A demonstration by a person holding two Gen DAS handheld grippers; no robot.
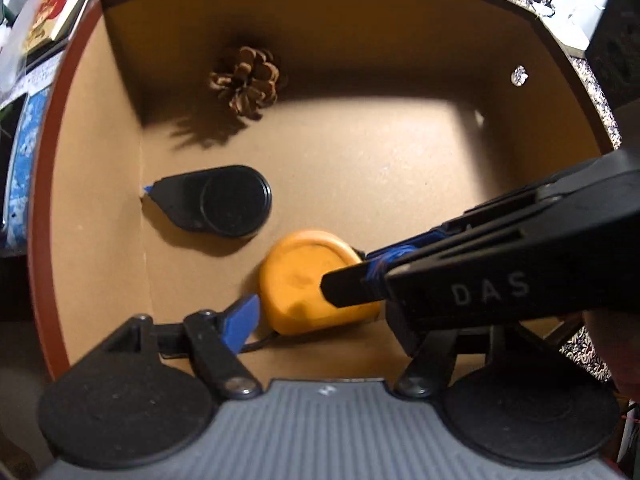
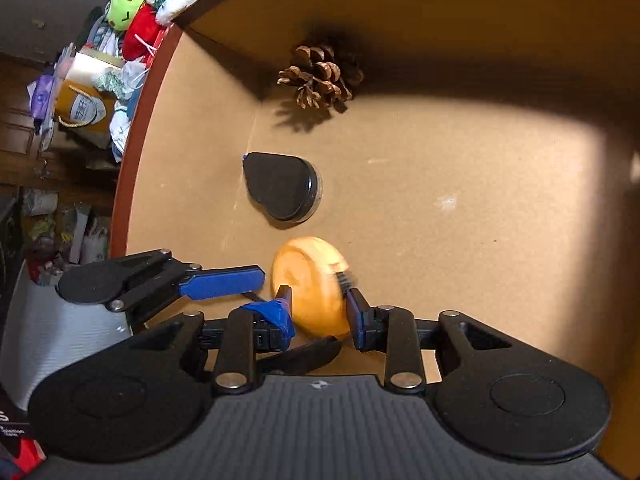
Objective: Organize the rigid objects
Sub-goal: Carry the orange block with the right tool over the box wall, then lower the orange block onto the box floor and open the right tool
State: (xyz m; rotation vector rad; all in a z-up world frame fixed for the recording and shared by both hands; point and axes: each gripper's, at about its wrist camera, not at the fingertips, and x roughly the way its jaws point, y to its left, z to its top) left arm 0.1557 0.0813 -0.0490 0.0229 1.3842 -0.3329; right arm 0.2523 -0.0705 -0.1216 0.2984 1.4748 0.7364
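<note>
Inside the cardboard box [image 1: 400,160] three things already lie on the floor: a pine cone [image 1: 248,80] at the far wall, a black case [image 1: 218,202] near the left wall, and an orange tape measure [image 2: 312,292] nearest to the cameras. The right gripper [image 2: 318,304] has its jaws pinching the orange tape measure from both sides. The body stands on its edge between the blue pads and seems to touch the box floor or hang just above it; I cannot tell which.

The left gripper [image 1: 320,320] waits just beside the tape measure. Only one blue finger [image 1: 240,322] shows clearly, and the other side is hidden behind the right tool, so it holds nothing, and the jaws look spread.

My judgement is that the task is well along: two objects are put in place, and the third is being set down next to the black case. What is left is to release it and take the tool out. Whether more objects wait outside the box, the views do not show.
</note>
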